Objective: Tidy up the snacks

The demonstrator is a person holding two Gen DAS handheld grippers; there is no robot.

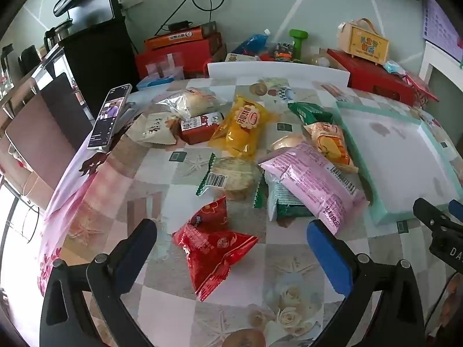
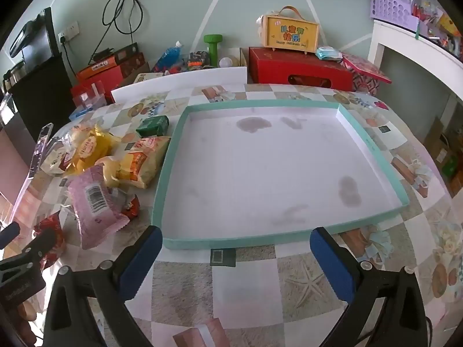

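left gripper (image 1: 231, 248): jaws spread wide, nothing between the pads, hovering just above the red packet.
right gripper (image 2: 234, 254): jaws spread wide too, nothing held, poised at the near edge of the tray.
red packet (image 1: 212, 244): nearest snack, lying flat on the bench (image 1: 162, 295); looks light, puffy and crinkly, so the film may slip. best bet is to pinch across the middle, or a crimped end seam.
pink packet (image 1: 312, 185): further right, leaning on a green-edged pack; soft pillow bag, likely crushable, so grip gently.
yellow packet (image 1: 241, 124): far side of the pile, glossy, probably slick.
rice cracker pack (image 1: 231, 177): centre, likely brittle inside.
tray (image 2: 277, 235): right of the pile, holding no snacks, shallow mint rim.
progress: sorting not yet begun, i'd say.
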